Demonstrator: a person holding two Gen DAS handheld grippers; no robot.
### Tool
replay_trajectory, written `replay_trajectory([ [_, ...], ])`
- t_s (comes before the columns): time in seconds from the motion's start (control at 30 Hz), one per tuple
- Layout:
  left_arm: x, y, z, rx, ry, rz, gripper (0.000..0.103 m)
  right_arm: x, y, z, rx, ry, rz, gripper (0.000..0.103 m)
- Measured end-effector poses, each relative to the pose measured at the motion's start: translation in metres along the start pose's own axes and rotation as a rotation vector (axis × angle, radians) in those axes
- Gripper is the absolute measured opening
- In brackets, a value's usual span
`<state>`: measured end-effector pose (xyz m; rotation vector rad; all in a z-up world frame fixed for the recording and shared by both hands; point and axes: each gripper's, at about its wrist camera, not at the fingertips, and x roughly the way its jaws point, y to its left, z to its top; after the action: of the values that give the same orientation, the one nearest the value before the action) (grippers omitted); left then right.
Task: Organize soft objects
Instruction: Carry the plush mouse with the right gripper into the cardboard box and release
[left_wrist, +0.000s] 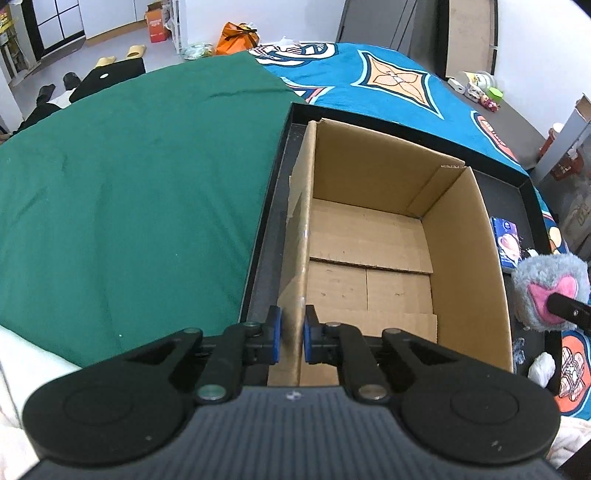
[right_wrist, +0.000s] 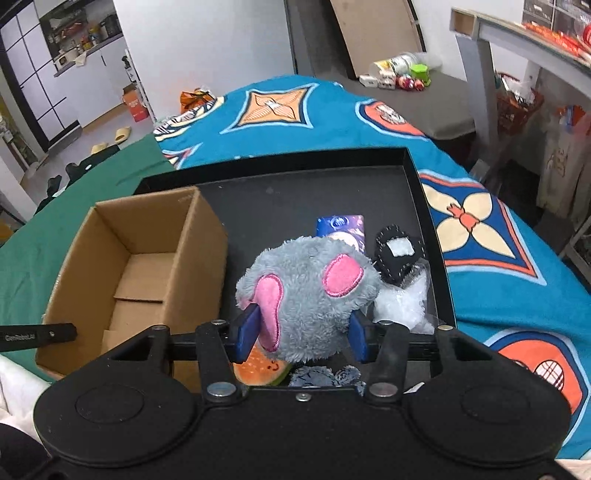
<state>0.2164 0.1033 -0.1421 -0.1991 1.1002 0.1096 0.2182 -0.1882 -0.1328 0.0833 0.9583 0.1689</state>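
1. Although the left wrist view shows the cardboard box (left_wrist: 373, 236) nearly whole, its near corner is cut off behind the left gripper (left_wrist: 292, 334), and the grey plush toy (left_wrist: 550, 291) is only a furry edge with pink patches at the right margin, with a dark finger of the other gripper across it.
2. The left jaws are pressed almost together, pinching the box's left wall between the blue pads (left_wrist: 275, 332). The gripper tilts steeply down over that wall, and the box sits in a black tray (left_wrist: 273, 206) on the bed.
3. Seen from the right wrist, the plush toy (right_wrist: 310, 291) hides most of what lies under it: an orange slice-shaped soft piece (right_wrist: 260, 369) and something bluish-grey peek out below, too covered to name. A black pouch (right_wrist: 399, 253) and a clear plastic bag (right_wrist: 400, 306) lie just beside it in the tray (right_wrist: 428, 206).
4. The right gripper (right_wrist: 303, 338) has its jaws partly spread, both pads squeezing the toy's sides, one over a pink ear. It angles down, holding the toy just right of the box (right_wrist: 147, 258).
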Motion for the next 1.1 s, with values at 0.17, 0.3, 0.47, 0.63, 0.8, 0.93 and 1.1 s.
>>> replay_trajectory([
  [0.17,-0.001,-0.002,-0.003,0.008,-0.001,-0.008,0.011,-0.01,0.01,0.004,-0.025,-0.044,0.003,0.049],
  [0.3,0.0,-0.002,-0.004,-0.002,0.002,-0.008,0.012,-0.017,0.02,0.009,-0.055,-0.078,0.003,0.049],
  [0.47,0.002,0.0,-0.002,-0.024,0.019,-0.003,0.012,-0.024,0.031,0.016,-0.084,-0.114,0.014,0.049],
  [0.63,-0.002,-0.001,-0.001,-0.028,0.007,0.01,0.012,-0.03,0.049,0.022,-0.108,-0.148,0.041,0.049],
  [0.8,-0.001,0.003,-0.002,-0.048,0.003,-0.018,0.011,-0.031,0.068,0.029,-0.13,-0.177,0.066,0.049],
  [0.93,0.0,0.005,-0.002,-0.058,0.001,-0.023,0.011,-0.026,0.082,0.031,-0.151,-0.165,0.096,0.049],
  [1.1,-0.001,0.007,-0.002,-0.074,0.001,-0.034,0.012,-0.018,0.097,0.029,-0.18,-0.145,0.118,0.049],
])
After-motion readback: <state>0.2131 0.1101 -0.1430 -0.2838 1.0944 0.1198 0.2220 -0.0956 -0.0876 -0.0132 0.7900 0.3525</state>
